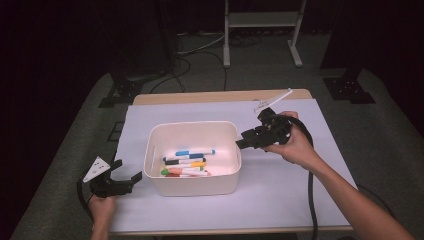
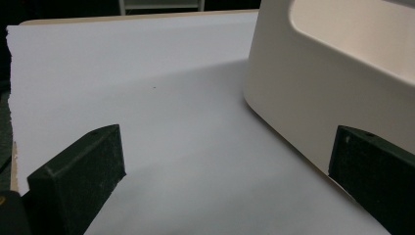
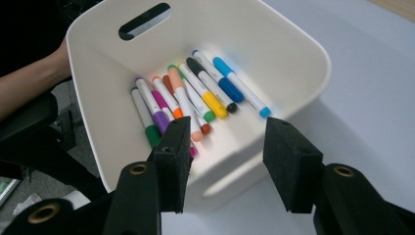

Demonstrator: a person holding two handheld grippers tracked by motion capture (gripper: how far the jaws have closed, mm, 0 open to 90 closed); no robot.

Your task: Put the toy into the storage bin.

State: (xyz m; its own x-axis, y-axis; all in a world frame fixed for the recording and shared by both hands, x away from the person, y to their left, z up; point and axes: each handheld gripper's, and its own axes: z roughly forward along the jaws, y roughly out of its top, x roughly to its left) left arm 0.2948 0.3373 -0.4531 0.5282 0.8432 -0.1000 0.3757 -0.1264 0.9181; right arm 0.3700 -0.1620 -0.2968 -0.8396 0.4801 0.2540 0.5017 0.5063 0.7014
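A: Where do we stand with the bin (image 1: 192, 187)?

B: It sits in the middle of the high view, on the white sheet (image 1: 280, 195) that covers the counter (image 1: 220, 96). Our right gripper (image 1: 245, 139) hovers just past the bin's right rim, jaws apart and grasping nothing. No earlier picture is to hand, so we say only that they stand released.

A: And the left gripper (image 1: 125, 176)?

B: Lower left of the frame, jaws spread wide and empty, just beside the bin's left wall. In the left gripper view one jaw lies near that wall (image 2: 313, 98); we cannot tell whether it touches.

A: How much open room do we have?

B: Plenty to the right of the bin and in front of it, where the sheet lies bare as far as the lower edge. Behind the bin there is a bare band up to the counter's wooden far edge. On the left the sheet's edge (image 2: 11, 98) is close, so our left gripper has little margin there.

A: Count for us.

B: One bin, with a handle slot (image 3: 144, 21) in the end wall that the right gripper view shows. Inside lie the markers (image 3: 191, 98), side by side on the floor of the bin. We count about ten, though those packed in the middle overlap and the tally is not sure. Two grippers, one in each hand.
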